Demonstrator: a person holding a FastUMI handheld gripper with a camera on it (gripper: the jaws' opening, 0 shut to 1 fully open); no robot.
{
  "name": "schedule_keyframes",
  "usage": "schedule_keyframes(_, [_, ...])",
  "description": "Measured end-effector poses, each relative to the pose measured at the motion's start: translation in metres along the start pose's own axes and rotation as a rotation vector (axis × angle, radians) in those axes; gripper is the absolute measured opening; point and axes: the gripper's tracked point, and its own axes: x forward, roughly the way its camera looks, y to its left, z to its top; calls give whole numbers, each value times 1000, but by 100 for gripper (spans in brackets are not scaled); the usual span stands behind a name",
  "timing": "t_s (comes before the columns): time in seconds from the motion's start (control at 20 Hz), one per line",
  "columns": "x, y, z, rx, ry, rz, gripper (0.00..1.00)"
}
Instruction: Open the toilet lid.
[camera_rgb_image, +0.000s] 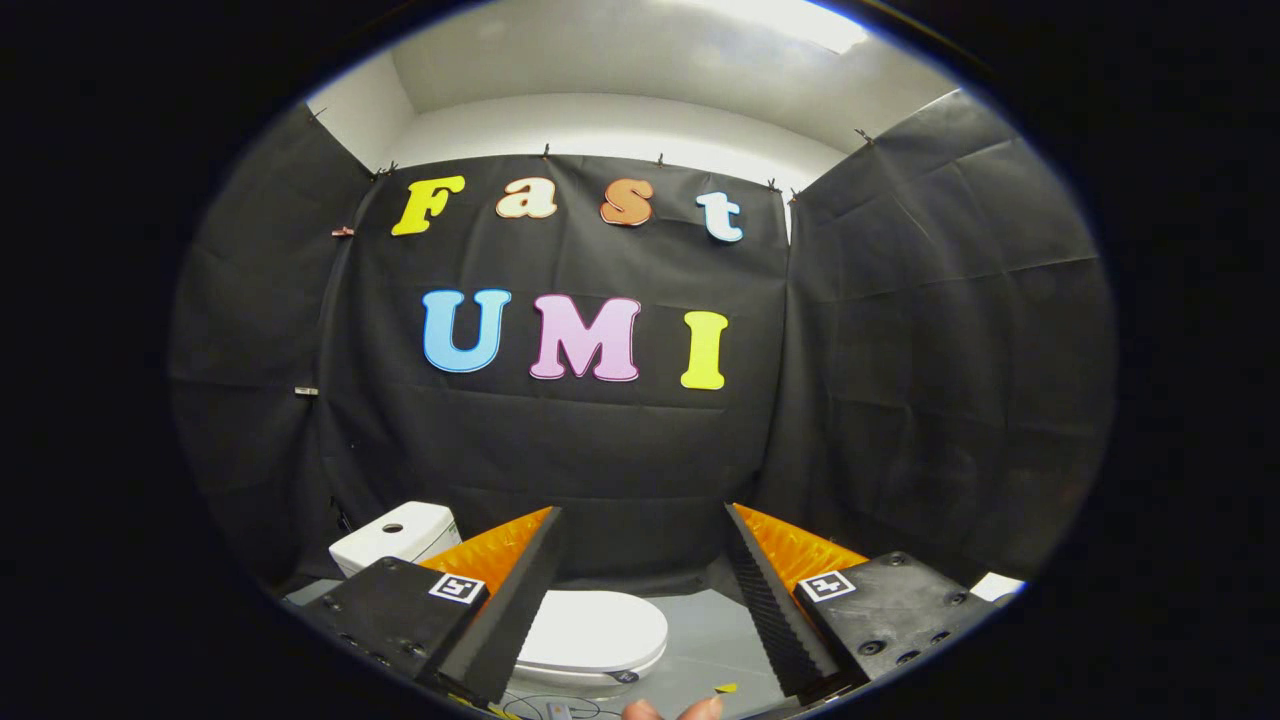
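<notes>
The gripper (640, 590) is held with its two fingers (515, 610) spread wide apart and gripping nothing; a person's fingertips (672, 710) show at the base between them. Ahead of the fingers, low down and partly covered by the left finger, the white toilet lid (595, 632) lies closed on the bowl. Beyond the left finger stands the white cistern (395, 538), with the black cloth wall (600, 460) behind it.

Grey floor (715, 640) with a small yellow scrap (726, 688), black cloth wall (600, 460), white ceiling (640, 60).
</notes>
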Motion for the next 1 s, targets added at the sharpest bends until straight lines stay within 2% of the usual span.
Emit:
schedule_keyframes(0.65, [17, 11, -6, -7, -44, 44, 98])
schedule_keyframes(0.8, [31, 8, -18, -13, -57, 40, 98])
schedule_keyframes(1.0, [52, 11, -48, 40, -43, 70, 98])
